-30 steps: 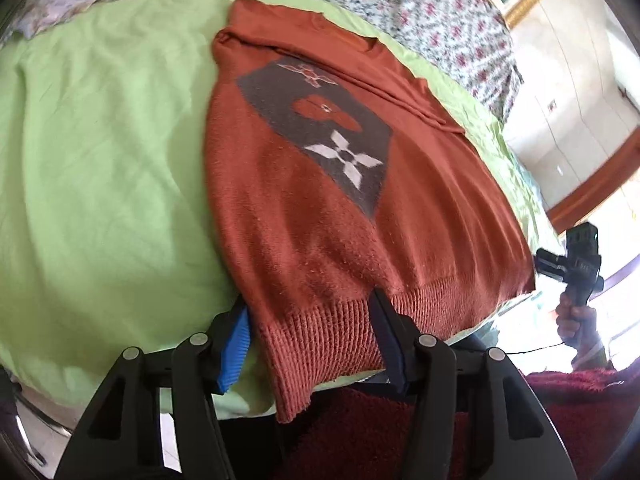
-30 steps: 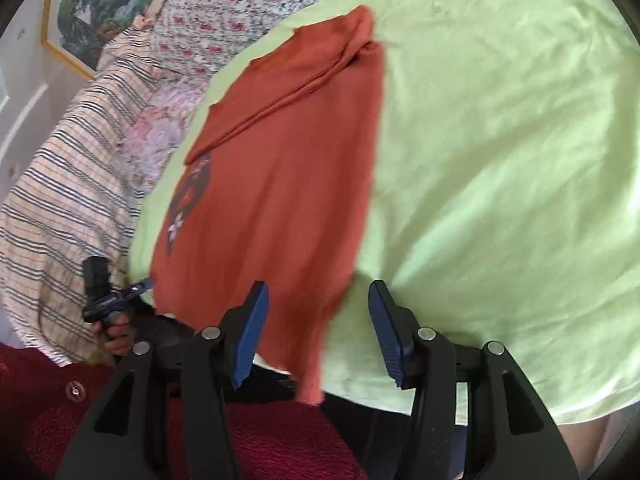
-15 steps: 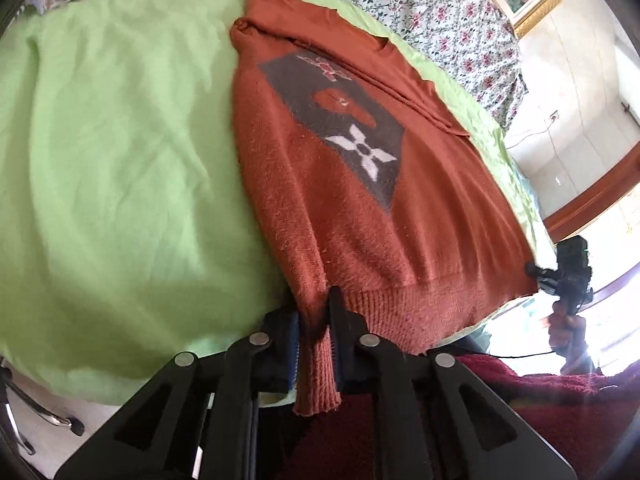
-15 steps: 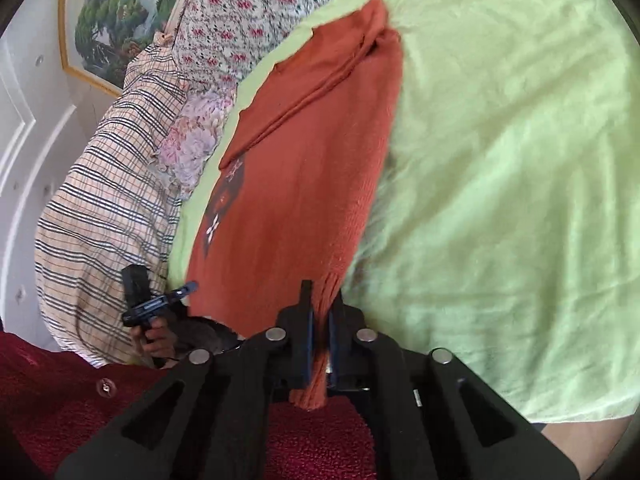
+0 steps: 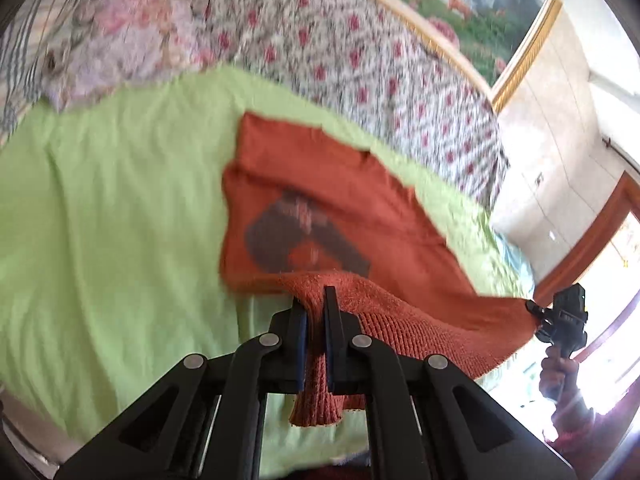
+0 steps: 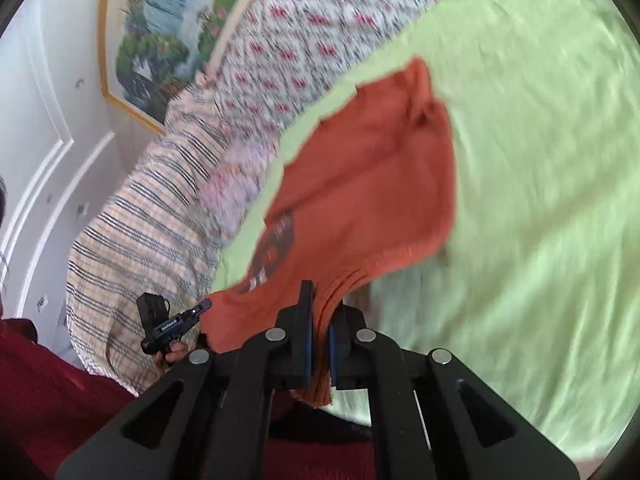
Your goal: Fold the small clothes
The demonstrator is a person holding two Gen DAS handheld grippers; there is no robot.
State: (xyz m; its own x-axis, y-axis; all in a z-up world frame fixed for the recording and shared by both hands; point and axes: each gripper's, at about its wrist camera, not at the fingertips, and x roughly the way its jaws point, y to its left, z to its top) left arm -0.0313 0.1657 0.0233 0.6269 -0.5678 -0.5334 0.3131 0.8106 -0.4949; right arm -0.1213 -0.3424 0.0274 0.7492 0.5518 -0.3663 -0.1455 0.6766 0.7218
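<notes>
A rust-orange knitted sweater [image 5: 320, 184] with a grey patch on its chest lies on the light green sheet [image 5: 120, 220]. Its ribbed hem is lifted off the bed and stretched between both grippers. My left gripper [image 5: 314, 300] is shut on one hem corner, and a short tail of ribbing hangs below the pads. In the right wrist view my right gripper [image 6: 320, 304] has its jaws closing on the other hem corner of the sweater [image 6: 372, 184], with the pads pressing the knit. Each gripper shows small in the other's view, the right gripper [image 5: 536, 312] and the left gripper [image 6: 204, 304], both at the hem's ends.
A floral bedcover [image 5: 360, 60] and a striped blanket [image 6: 152, 216] lie beyond the green sheet [image 6: 540, 160]. A gold-framed painting [image 6: 160, 32] hangs on the white wall. The person's dark red garment [image 6: 60, 380] fills the near edge, and a hand [image 5: 556, 372] holds the right gripper.
Both grippers went from open around the hem corners to shut on them. Both have then risen and tilted up, lifting the hem off the bed.
</notes>
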